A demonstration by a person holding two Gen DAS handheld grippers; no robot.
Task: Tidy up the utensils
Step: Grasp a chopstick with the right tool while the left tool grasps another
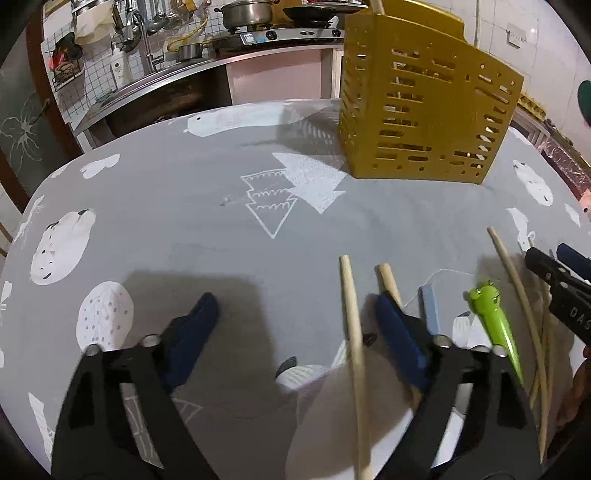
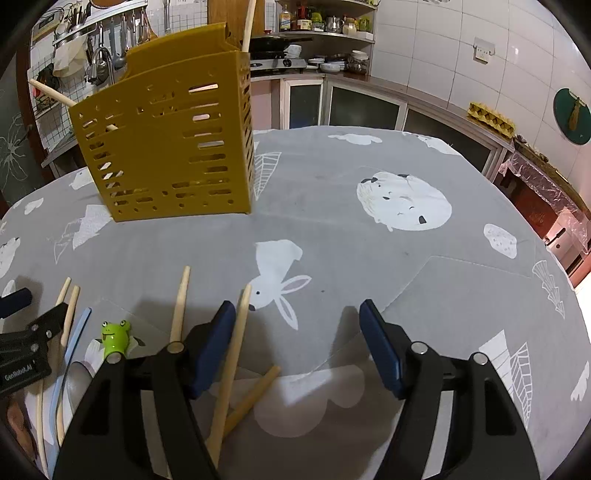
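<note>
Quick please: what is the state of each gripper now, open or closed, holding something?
Left gripper: open, holding nothing; chopsticks lie on the table by its right finger.
Right gripper: open, holding nothing.

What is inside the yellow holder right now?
The yellow holder has wooden chopsticks poking above its rim, pale lengths showing through the slots. Its walls hide the count and anything else inside.

Brightness: even, fairly bright indoor light on the grey tablecloth (image 1: 166, 206).
Shadows: soft and dark beneath the left gripper (image 1: 295, 314); the yellow utensil holder (image 1: 424, 114) casts a slotted shadow to its left.
Blur: the chopstick (image 1: 354, 354) and green frog utensil (image 1: 495, 317) smear toward the lower frame.
Distortion: strong fisheye bending, black corners in both views.
</note>
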